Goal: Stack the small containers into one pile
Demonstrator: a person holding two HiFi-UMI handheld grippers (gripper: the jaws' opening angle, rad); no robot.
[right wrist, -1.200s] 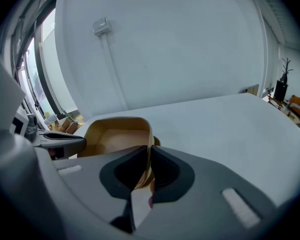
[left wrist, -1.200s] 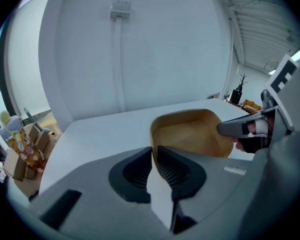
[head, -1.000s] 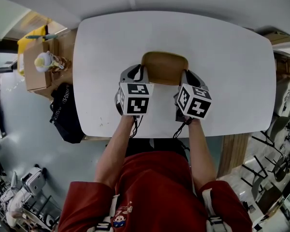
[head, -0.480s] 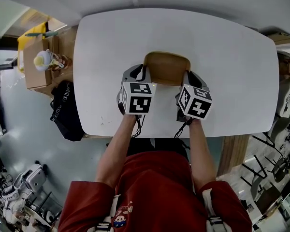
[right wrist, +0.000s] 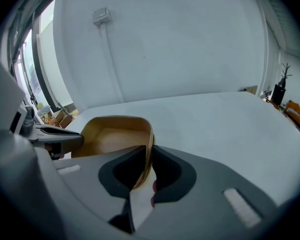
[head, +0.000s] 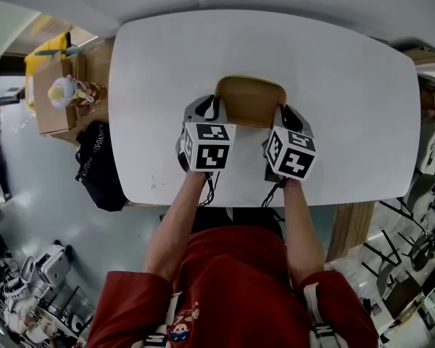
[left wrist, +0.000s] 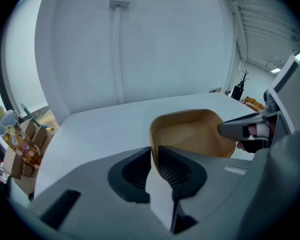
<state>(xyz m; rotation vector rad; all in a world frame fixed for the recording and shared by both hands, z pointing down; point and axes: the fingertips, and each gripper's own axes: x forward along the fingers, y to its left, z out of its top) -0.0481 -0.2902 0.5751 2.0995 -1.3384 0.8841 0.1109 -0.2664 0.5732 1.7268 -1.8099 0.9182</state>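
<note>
A tan container (head: 250,100) with rounded corners sits on the white table (head: 333,85), just in front of both hands. My left gripper (head: 216,112) is at its left rim and my right gripper (head: 281,114) at its right rim. In the left gripper view the rim (left wrist: 151,134) stands at the tips of the pads, with a slit of light beside it. In the right gripper view the rim (right wrist: 149,144) runs down between the pads, which have just been opening. The left jaws have also eased apart a little. Neither pair visibly presses on the wall.
Left of the table, a cardboard box (head: 54,100) holds a small toy, and a black bag (head: 101,169) lies on the floor. A wooden piece (head: 348,230) and chair frames (head: 420,245) stand at the right. The person's red shirt (head: 232,288) fills the near edge.
</note>
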